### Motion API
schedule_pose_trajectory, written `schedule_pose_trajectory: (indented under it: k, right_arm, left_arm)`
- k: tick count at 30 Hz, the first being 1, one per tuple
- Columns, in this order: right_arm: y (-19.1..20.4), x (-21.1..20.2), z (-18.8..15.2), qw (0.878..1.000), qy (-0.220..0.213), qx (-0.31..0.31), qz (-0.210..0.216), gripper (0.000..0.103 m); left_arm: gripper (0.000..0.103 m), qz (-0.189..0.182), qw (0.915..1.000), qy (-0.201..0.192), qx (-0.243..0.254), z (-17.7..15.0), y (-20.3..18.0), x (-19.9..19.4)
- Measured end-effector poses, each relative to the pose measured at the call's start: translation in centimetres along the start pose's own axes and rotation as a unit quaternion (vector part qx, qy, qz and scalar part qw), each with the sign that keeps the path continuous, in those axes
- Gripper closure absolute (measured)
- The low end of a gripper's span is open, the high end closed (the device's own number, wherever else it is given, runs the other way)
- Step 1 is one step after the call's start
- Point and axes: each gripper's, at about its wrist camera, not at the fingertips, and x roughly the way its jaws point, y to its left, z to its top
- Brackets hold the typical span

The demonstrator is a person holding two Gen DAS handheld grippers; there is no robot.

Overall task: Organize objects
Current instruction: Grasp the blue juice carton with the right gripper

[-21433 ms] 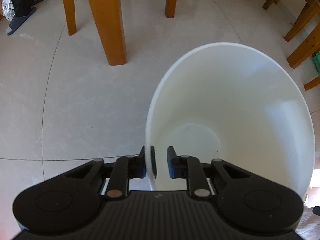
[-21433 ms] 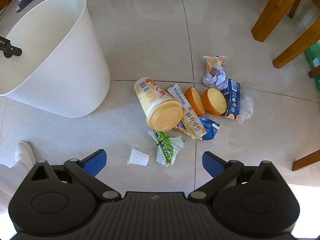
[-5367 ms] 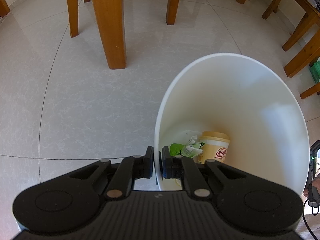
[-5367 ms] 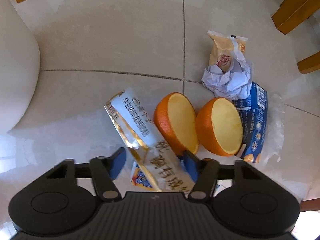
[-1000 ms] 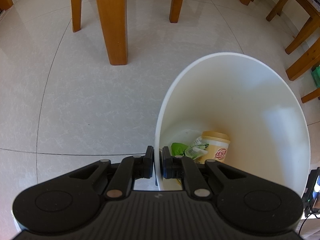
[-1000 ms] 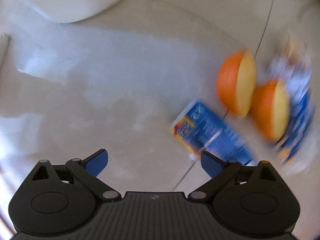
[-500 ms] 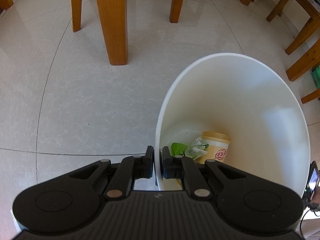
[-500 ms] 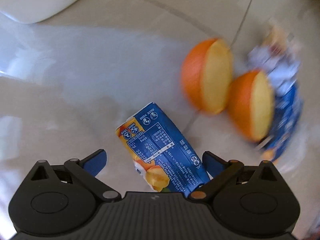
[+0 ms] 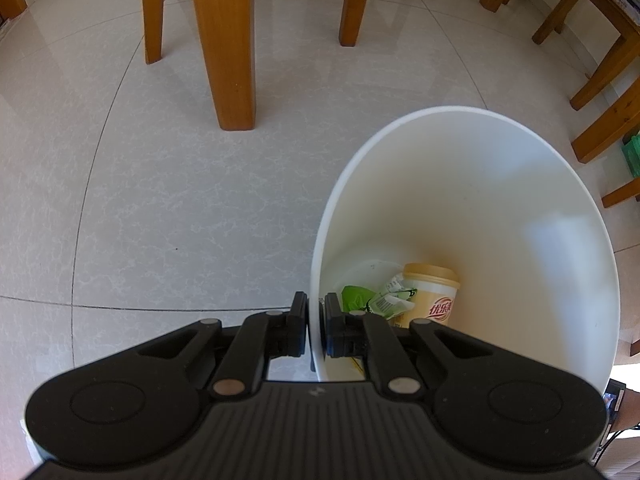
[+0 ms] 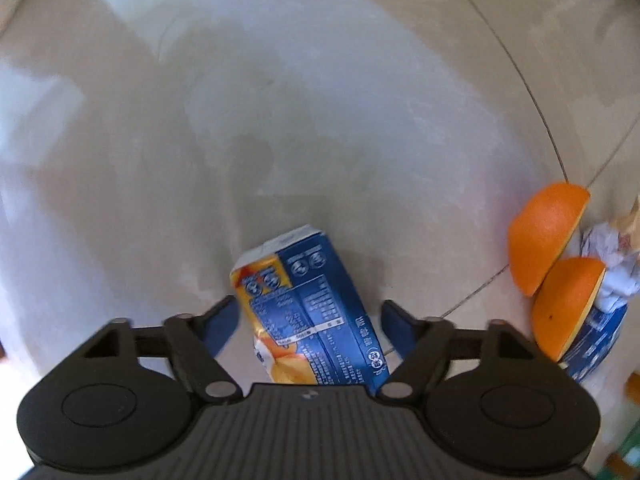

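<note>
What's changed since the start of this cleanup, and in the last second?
The white bin, empty at the start, now holds the yellow cup and green wrapper. In the last second the right hand-held gripper dropped over the blue juice carton; its jaws are closing with the carton between them, pads not yet pressing. Unchanged: the left hand-held gripper stays clamped on the bin's rim, and the orange halves remain on the floor.

Pale marbled floor tiles [image 9: 168,208] run under everything, crossed by thin grout lines. Wooden furniture legs [image 9: 224,44] stand on them, with more wooden legs [image 9: 600,80] off to the right.
</note>
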Motion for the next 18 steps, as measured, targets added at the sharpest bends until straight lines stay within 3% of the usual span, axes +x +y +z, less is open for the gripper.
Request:
schedule_pose_trajectory:
  k: [4, 6, 9, 11, 14, 18]
  right_arm:
    - [-2.3, -0.6, 0.9, 0.994, -0.014, 0.11, 0.022, 0.04]
    - [-4.3, -1.0, 1.1, 0.982, -0.028, 0.184, 0.034, 0.045]
    - [-6.8, -1.2, 0.9, 0.962, -0.045, 0.263, 0.059, 0.044]
    - [-7.2, -1.3, 0.6, 0.959, -0.049, 0.27, 0.067, 0.039]
    - [-6.3, -1.0, 0.1, 0.969, -0.035, 0.232, 0.073, 0.031]
    - [-5.7, -0.1, 0.4, 0.983, -0.013, 0.175, 0.052, 0.032]
  left_arm:
    - [0.096, 0.0, 1.0, 0.0, -0.001, 0.0, 0.0, 0.0]
    - [0.096, 0.0, 1.0, 0.0, 0.0, 0.0, -0.1, 0.0]
    - [0.096, -0.001, 1.0, 0.0, 0.0, 0.0, 0.0, 0.0]
    - [0.096, -0.001, 1.0, 0.0, 0.0, 0.0, 0.0, 0.0]
    - [0.096, -0.002, 1.0, 0.0, -0.001, -0.1, 0.0, -0.1]
    - [0.096, -0.001, 1.0, 0.0, 0.0, -0.1, 0.0, -0.1]
